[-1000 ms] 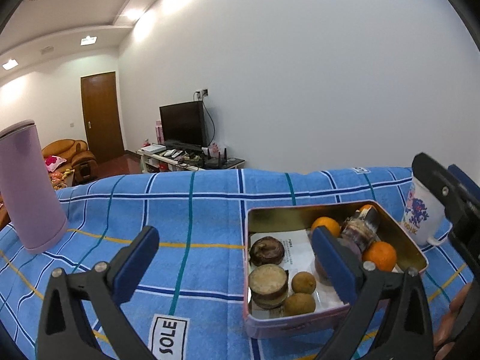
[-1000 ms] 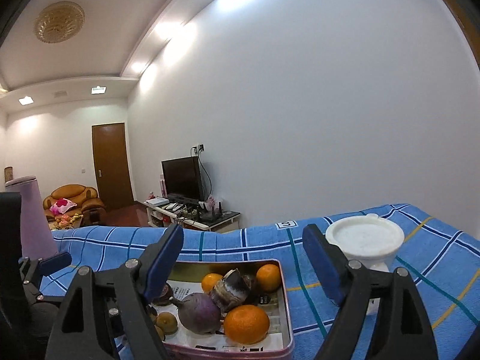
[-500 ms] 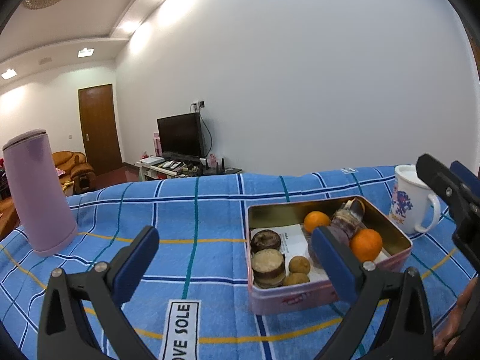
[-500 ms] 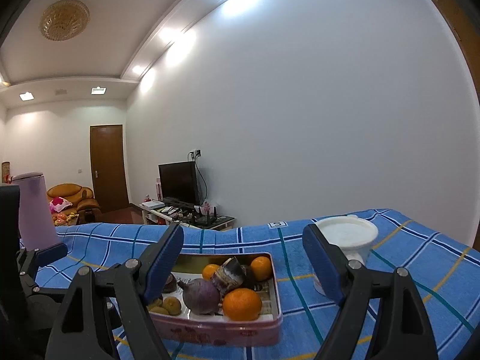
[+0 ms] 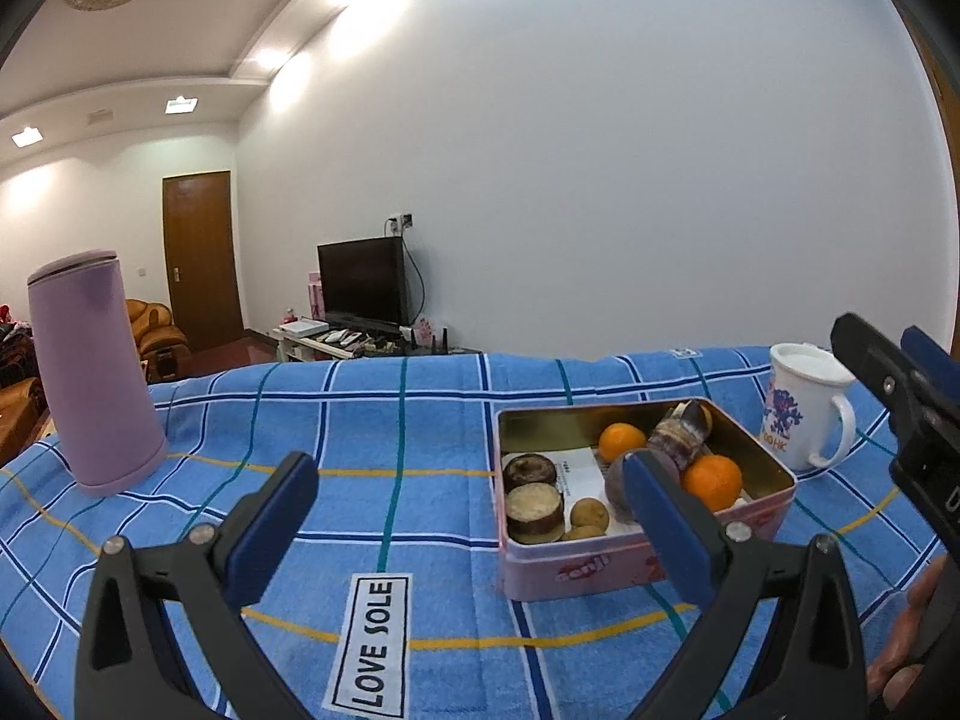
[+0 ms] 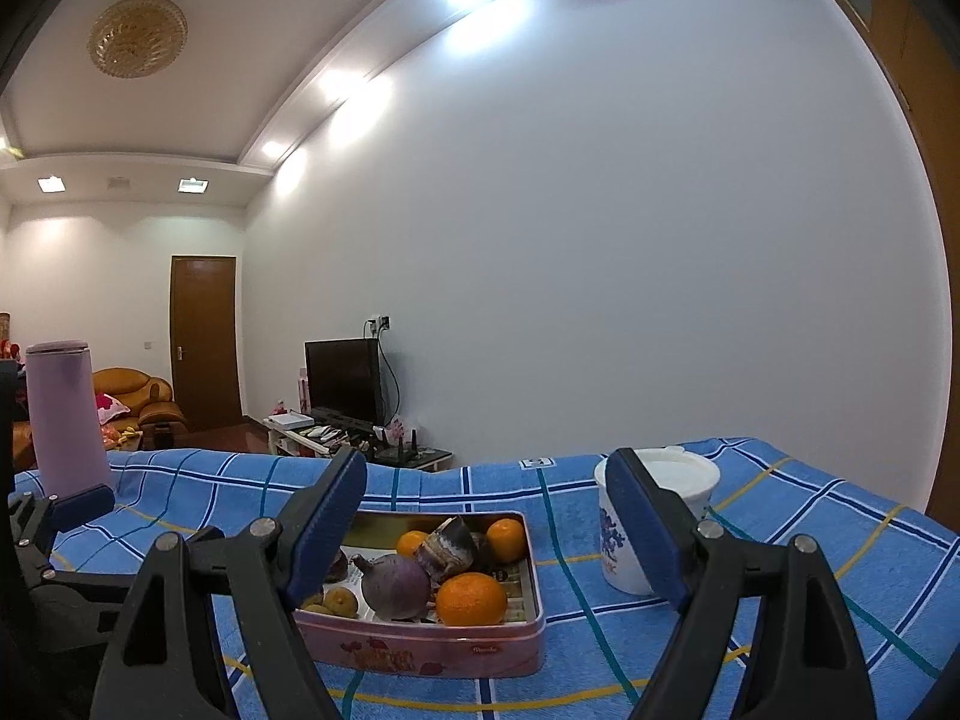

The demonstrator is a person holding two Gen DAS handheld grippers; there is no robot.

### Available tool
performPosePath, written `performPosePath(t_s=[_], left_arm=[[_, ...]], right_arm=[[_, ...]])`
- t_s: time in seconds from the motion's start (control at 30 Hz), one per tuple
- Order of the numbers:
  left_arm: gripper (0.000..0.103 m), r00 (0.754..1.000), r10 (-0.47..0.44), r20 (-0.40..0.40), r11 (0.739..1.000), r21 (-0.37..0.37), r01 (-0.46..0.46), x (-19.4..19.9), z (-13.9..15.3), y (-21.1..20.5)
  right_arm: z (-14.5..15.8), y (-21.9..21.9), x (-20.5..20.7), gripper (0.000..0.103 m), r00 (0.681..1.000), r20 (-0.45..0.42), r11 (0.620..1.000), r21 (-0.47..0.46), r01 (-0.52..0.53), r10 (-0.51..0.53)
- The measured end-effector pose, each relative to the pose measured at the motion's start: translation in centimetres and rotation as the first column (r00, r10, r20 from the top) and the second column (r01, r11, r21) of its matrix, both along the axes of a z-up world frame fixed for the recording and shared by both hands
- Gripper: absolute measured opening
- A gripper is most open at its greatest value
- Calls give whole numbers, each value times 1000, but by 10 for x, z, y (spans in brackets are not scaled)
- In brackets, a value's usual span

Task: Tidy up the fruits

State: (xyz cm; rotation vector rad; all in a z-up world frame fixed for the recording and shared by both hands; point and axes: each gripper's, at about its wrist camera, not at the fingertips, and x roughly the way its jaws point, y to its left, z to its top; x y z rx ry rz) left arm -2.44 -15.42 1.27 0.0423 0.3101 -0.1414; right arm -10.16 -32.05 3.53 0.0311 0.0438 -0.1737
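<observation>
A pink tin box (image 5: 771,519) (image 6: 456,651) sits on the blue checked cloth and holds fruit: oranges (image 5: 711,481) (image 6: 471,598), a purple round fruit (image 6: 396,586), small brown fruits (image 5: 588,512) (image 6: 339,602) and dark cut halves (image 5: 533,511). My left gripper (image 5: 468,525) is open and empty, in front of the tin and left of it. My right gripper (image 6: 489,528) is open and empty, held above the near side of the tin. The right gripper also shows at the right edge of the left wrist view (image 5: 912,396).
A white mug with a lid (image 5: 801,405) (image 6: 657,525) stands right of the tin. A tall lilac flask (image 5: 90,372) (image 6: 63,414) stands at the far left. A "LOVE SOLE" label (image 5: 375,642) lies on the cloth (image 5: 390,420). A TV and a sofa stand behind.
Both grippers have drawn back and dropped lower, so the tin looks farther away and is seen more from the side. Both stay open and empty.
</observation>
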Motion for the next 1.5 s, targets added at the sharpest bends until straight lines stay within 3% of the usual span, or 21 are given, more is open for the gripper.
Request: performPosePath(t_s=[1.5], left_arm=[[103, 1000, 10, -6, 1000, 7, -10, 1, -1, 1]], right_arm=[[-2, -2, 1, 85, 1000, -13, 1000, 0, 3, -3]])
